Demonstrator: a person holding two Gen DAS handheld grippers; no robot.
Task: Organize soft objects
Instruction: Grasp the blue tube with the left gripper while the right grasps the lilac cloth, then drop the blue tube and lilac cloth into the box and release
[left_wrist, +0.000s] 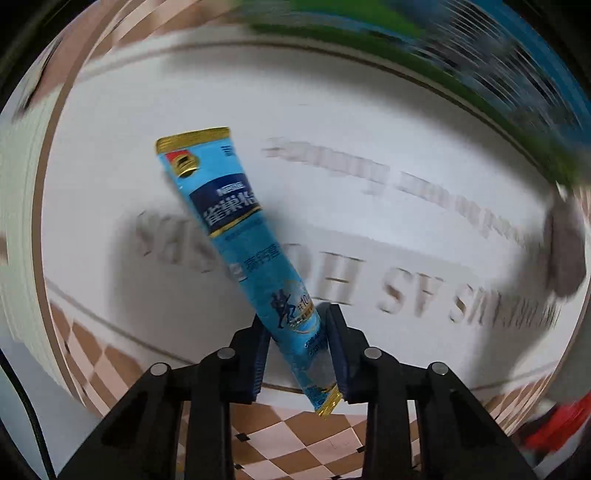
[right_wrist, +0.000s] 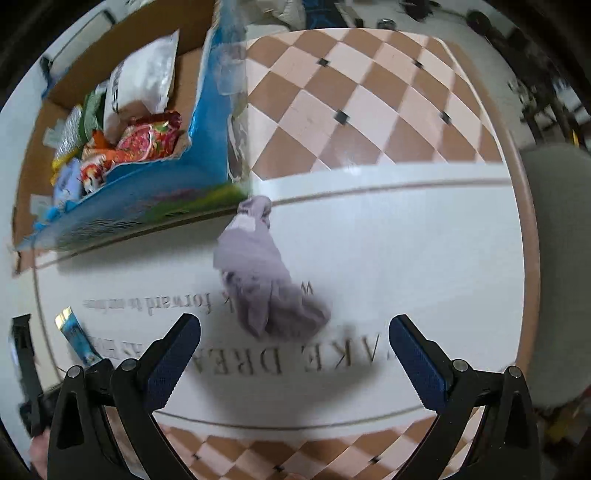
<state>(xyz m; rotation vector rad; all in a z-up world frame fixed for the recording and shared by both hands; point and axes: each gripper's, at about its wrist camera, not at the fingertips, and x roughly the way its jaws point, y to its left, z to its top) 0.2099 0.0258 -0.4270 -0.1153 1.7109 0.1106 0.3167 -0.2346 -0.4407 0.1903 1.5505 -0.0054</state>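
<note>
Right wrist: cardboard box (right_wrist: 207, 155) holds snack packets (right_wrist: 147, 142); right hand-held gripper (right_wrist: 293, 345) gapes (left (left_wrist: 299, 334) clamps sachet (left_wrist: 236, 236)).

Right tongs (right_wrist: 295, 347) spread wide, nothing between. Grey cloth (right_wrist: 264, 273) bunched on surface (right_wrist: 424, 251) just ahead. Box (right_wrist: 147, 192) upper left, packets (right_wrist: 140, 136) inside. Blue sachet (right_wrist: 77, 339) at left edge, blurred.

Blue gold-edged sachet (left_wrist: 255, 266), lilac cloth (right_wrist: 264, 280), brown-checked table (right_wrist: 369, 99).
</note>
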